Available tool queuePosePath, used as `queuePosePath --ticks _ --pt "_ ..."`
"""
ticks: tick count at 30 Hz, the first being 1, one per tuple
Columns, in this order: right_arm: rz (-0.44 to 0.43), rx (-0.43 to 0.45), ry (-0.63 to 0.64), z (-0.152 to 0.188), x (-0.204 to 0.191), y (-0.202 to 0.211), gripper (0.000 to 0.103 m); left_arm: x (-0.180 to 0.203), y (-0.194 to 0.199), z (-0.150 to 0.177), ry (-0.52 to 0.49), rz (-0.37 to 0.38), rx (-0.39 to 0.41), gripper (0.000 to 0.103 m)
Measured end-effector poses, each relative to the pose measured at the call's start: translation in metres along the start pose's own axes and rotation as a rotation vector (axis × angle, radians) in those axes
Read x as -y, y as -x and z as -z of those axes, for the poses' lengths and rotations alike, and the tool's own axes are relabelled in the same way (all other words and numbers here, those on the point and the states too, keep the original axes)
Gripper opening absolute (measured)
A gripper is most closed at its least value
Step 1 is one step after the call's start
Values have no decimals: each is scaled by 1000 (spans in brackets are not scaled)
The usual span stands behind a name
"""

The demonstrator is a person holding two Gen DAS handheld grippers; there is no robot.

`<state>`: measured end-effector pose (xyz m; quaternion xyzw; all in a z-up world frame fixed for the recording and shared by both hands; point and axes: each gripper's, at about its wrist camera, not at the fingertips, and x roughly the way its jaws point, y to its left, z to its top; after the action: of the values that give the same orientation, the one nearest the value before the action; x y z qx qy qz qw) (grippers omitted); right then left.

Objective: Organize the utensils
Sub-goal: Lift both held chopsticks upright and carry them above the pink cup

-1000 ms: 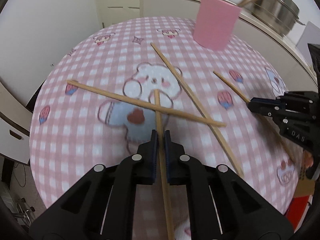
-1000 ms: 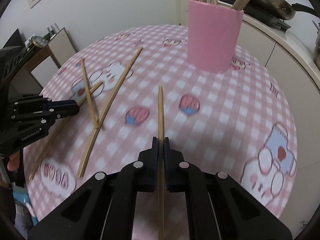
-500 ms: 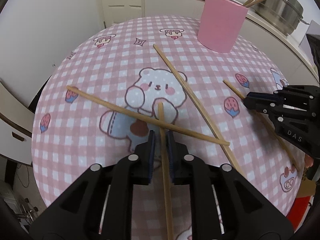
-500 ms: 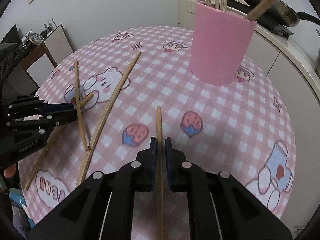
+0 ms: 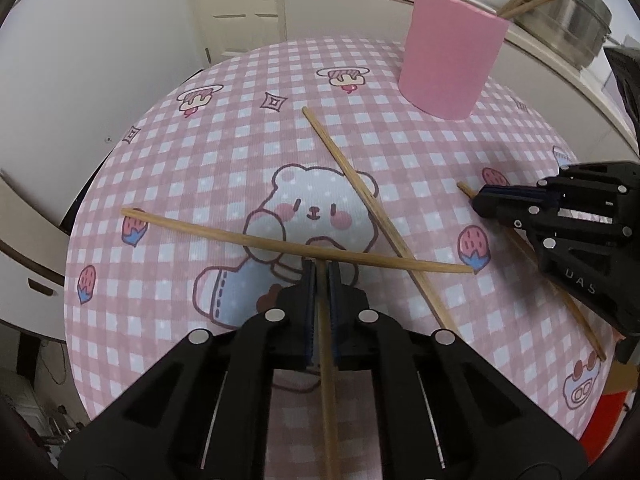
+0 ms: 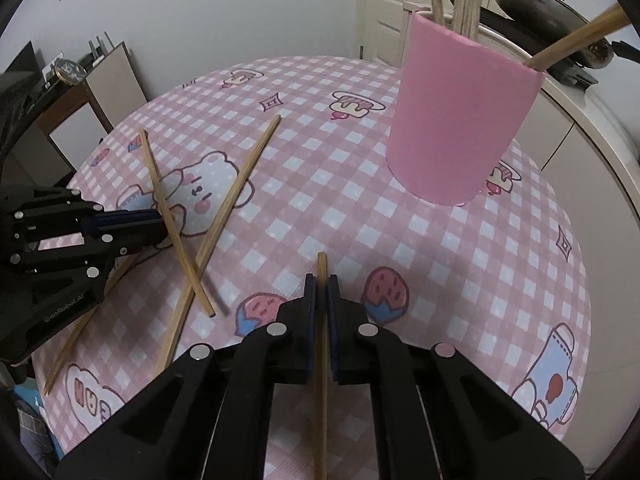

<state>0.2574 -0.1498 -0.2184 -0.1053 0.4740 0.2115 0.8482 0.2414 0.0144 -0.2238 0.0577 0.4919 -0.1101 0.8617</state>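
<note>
- The left claw [image 5: 320, 276] was pressed together on 1 wooden chopstick [image 5: 326, 344], its jaws having just closed again after a brief loosening; the stick ran back between the pads toward the camera, with its forward tip just past them.
- The right claw [image 6: 320, 292] was likewise pinching a 2nd chopstick [image 6: 320, 360], whose short forward end pointed toward the pink cup [image 6: 460, 128].
- The pink cup stood upright at the far side of the desk [image 5: 168, 168], already holding several sticks that leaned out over its rim.
- 2 loose chopsticks lay crossed on the checked cloth, well short of the cup: a long diagonal stick [image 5: 360, 196] running away from the cup, and a crosswise stick [image 5: 240, 236] lying just beyond the left claw's tips. Whether the held stick touched the crosswise one could not be told.
- Handling, as a judgement: the sticks appeared light, stiff and smooth, so a thin stick could pivot or slide between flat pads.
- A hold nearer the middle would probably limit swinging; here each hold sat close to the forward end, leaving a long tail behind.
- For loading, each stick would likely need tipping upright over the cup's rim, clear of the leaning sticks.
</note>
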Motion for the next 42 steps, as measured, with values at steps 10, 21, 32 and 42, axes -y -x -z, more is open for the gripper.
queuePosePath --ticks 10,21,32,42 --pt "-65 168 -31 -3 -1 70 4 -2 63 -4 41 67 102 6" --pt "-52 301 -34 -4 -9 123 4 18 107 -7 33 135 187 6" --pt "-47 408 -32 -2 -14 166 4 42 155 -21 39 181 323 6" --pt "-31 483 -32 -5 -11 196 4 48 202 -36 78 183 483 6"
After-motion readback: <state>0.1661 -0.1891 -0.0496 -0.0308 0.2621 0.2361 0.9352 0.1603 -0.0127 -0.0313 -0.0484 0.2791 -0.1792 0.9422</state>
